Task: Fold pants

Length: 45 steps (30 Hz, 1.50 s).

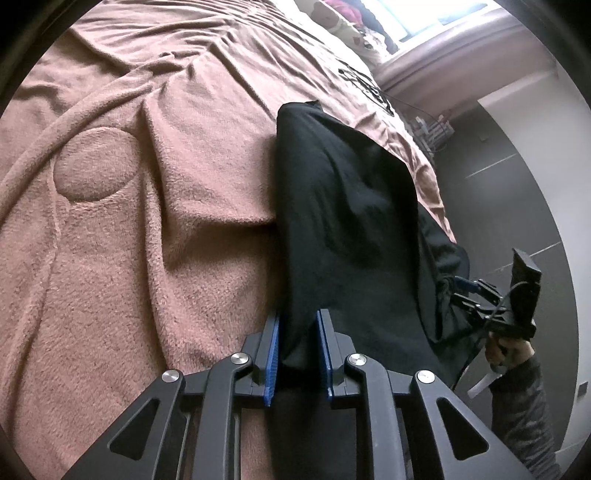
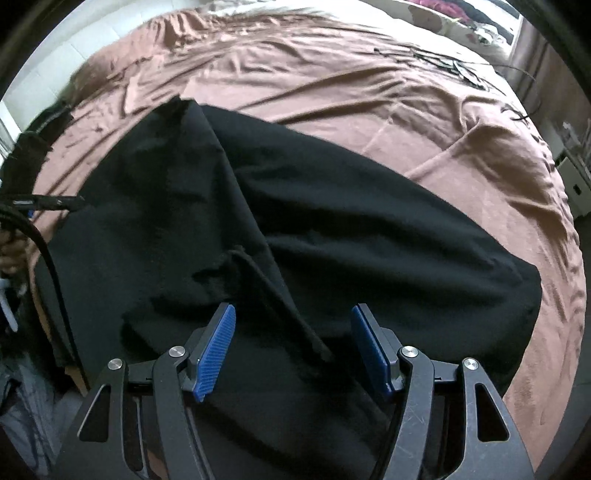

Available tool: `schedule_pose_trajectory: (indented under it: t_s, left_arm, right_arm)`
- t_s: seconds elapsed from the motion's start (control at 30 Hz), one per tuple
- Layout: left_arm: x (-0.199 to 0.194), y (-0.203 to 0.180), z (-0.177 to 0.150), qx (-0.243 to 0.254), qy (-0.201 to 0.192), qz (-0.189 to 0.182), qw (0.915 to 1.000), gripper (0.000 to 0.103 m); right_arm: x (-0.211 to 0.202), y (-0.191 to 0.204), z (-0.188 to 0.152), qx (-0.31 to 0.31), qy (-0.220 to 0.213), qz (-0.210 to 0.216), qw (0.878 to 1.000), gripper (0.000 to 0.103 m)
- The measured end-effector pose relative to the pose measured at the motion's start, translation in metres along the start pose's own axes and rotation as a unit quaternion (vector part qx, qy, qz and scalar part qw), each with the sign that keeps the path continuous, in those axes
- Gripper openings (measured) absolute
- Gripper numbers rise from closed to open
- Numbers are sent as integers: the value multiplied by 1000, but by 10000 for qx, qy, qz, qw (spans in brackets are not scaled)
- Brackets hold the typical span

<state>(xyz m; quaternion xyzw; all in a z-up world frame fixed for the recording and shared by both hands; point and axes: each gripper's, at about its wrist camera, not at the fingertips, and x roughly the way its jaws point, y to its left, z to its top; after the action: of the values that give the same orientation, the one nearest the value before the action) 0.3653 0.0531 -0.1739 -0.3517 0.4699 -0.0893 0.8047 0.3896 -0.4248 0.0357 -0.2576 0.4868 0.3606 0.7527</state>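
Observation:
Black pants (image 1: 351, 221) lie lengthwise on a brown fleece blanket (image 1: 147, 184), one end hanging over the bed's right edge. My left gripper (image 1: 298, 317) is shut on a bunched near edge of the pants, and the cloth fills the gap between its blue pads. In the right wrist view the pants (image 2: 295, 221) spread wide, with a drawstring (image 2: 266, 273) lying on top. My right gripper (image 2: 293, 314) hovers open just above that cloth, its pads wide apart with nothing pinched. The left wrist view shows the right gripper (image 1: 467, 290) at the pants' hanging end, held by a hand (image 1: 506, 350).
The blanket (image 2: 332, 92) is wrinkled across the whole bed. Pillows and clothes (image 1: 332, 14) are piled at the far end under a window (image 1: 424, 14). Dark cables (image 2: 454, 66) lie on the far side of the bed. Grey floor (image 1: 517, 184) runs along the bed's right edge.

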Motion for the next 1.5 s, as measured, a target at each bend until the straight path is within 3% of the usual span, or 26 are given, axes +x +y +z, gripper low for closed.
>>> schedule_pose_trajectory:
  t_s: [0.07, 0.13, 0.23, 0.43, 0.8, 1.17, 1.5]
  left_arm:
    - [1, 1, 0, -20, 11, -29, 10000, 19]
    - [1, 1, 1, -29, 20, -51, 10000, 19]
    - [-1, 2, 2, -23, 30, -36, 10000, 19]
    - [-2, -2, 5, 20, 30, 8, 10000, 19]
    - [-4, -6, 14, 43, -2, 79, 10000, 20]
    - [1, -12, 26, 147, 61, 176, 9997, 20]
    - [2, -6, 33, 117, 270, 30, 9996, 20]
  right_arm:
    - [9, 2, 4, -5, 68, 16, 10000, 56]
    - [15, 7, 4, -124, 228, 133, 9996, 18]
    - [16, 17, 5, -311, 249, 60, 9992, 4]
    - [-14, 4, 9, -22, -274, -39, 9996, 1]
    - [-59, -33, -8, 1158, -1012, -907, 9839, 1]
    - [-61, -60, -23, 2183, -1090, -1520, 9578, 0]
    - [-43, -70, -12, 2291, -1005, -1987, 9476, 0]
